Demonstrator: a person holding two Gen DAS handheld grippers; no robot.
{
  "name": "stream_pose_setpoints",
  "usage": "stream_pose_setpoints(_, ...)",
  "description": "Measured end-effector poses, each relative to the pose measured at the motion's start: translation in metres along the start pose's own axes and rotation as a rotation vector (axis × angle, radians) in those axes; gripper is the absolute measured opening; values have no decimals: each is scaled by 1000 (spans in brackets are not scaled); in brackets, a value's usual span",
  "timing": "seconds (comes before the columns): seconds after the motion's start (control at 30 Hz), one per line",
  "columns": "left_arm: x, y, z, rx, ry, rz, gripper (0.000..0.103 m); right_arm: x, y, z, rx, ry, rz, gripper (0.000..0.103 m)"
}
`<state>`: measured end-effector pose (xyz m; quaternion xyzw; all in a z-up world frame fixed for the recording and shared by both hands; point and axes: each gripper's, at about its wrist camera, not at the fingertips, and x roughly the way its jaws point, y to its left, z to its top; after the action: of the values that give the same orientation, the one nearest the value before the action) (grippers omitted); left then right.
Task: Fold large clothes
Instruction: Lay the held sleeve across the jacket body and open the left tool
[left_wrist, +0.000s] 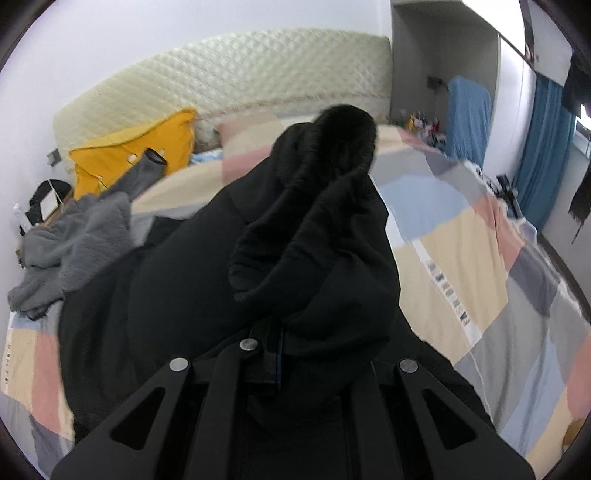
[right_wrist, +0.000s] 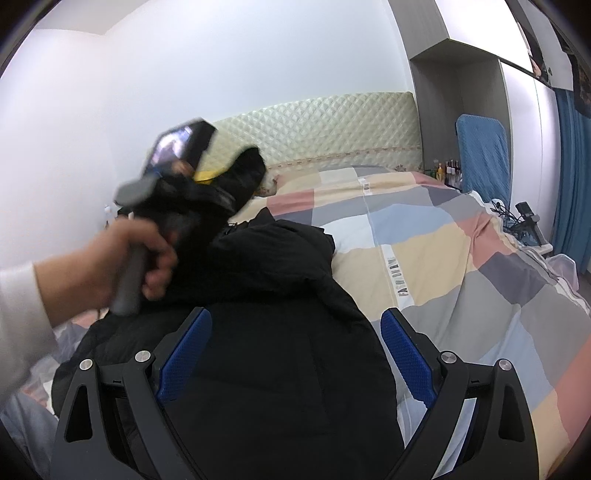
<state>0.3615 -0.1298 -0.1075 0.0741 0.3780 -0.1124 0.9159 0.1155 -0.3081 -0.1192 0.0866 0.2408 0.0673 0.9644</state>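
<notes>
Right gripper (right_wrist: 295, 354) — blue-padded jaws spread wide, holding nothing — hovers over the near part of the black jacket (right_wrist: 280, 332), which lies on the patchwork bed (right_wrist: 461, 258). Left gripper (right_wrist: 207, 192), gripped by the left hand (right_wrist: 136, 258), is closed on a raised fold of the jacket near the quilted headboard (left_wrist: 229, 74). A grey garment (left_wrist: 70, 243) lies beside the jacket's far-left edge — the bed on its other side is bare quilt.
</notes>
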Motion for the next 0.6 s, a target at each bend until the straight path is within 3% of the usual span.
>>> stream_pose_setpoints(0.17,48,-18,-20,27,93,7,8,3,-5,-4,20,9,-24,93)
stream_pose_setpoints(0.27,78,-29,-30,73,165,58,8,8,-5,-5,24,19,-29,93)
stream_pose_setpoints(0.43,75,-34,-29,93,167,84,8,19,-5,-7,19,48,-19,93)
stream_pose_setpoints(0.53,53,-45,-35,147,96,130,8,15,-2,-7,19,31,-7,93)
stream_pose_setpoints(0.6,34,-45,-37,150,65,119,9,11,2,-7,7,18,-5,93)
